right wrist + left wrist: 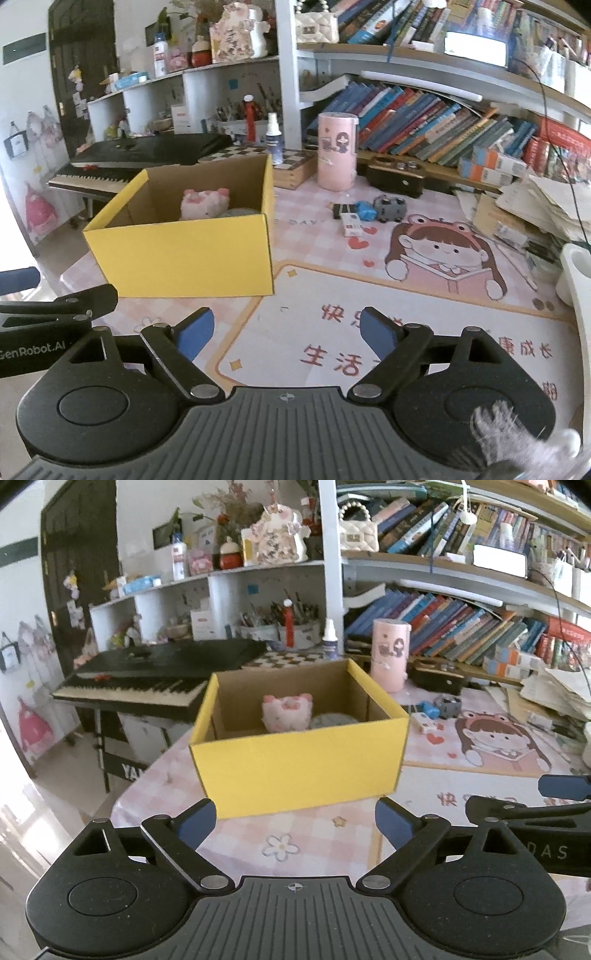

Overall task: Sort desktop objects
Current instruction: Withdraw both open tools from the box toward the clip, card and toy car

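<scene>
Small desk clutter — blue, grey and white bits right of the yellow cardboard box; my right gripper and left gripper both gape, empty — I'd approach low, taking one piece.

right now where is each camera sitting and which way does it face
Left wrist: on the left gripper, looking forward and down over open blue fingers at the yellow box; the right gripper's fingers show at its right edge.
Right wrist: on the right gripper, open above the desk mat; box to the left, small items ahead, left gripper at its left edge.
Shared: box, pink plush inside, pink cylinder, keyboard, bookshelves.
</scene>
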`<state>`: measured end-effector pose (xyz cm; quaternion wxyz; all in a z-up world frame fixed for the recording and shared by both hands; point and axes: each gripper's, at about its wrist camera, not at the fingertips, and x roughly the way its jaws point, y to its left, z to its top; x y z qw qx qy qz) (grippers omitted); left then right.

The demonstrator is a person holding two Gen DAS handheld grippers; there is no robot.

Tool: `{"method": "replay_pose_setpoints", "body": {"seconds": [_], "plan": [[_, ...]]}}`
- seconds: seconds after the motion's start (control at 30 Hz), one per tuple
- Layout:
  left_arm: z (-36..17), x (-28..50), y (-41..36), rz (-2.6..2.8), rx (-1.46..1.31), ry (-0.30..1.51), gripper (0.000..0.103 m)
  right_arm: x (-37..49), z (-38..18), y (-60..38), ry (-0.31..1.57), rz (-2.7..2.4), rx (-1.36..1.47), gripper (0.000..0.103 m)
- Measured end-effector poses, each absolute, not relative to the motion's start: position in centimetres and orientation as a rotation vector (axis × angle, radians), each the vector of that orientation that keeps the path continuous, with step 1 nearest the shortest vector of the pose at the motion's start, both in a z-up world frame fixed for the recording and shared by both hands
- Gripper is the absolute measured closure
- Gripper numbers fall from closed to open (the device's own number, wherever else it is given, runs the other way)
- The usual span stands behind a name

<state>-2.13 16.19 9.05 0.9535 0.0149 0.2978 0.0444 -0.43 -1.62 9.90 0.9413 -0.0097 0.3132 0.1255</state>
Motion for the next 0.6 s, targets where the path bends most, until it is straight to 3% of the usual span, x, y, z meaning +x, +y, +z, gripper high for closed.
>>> {"method": "replay_pose_setpoints", "body": {"seconds": [0.6], "plan": [[8.3,-0.3,13.4,0.029,0.073,0.637,0.008,0.1,9.4,-4.6,0.654,0.16,-0.002,0.007]]}}
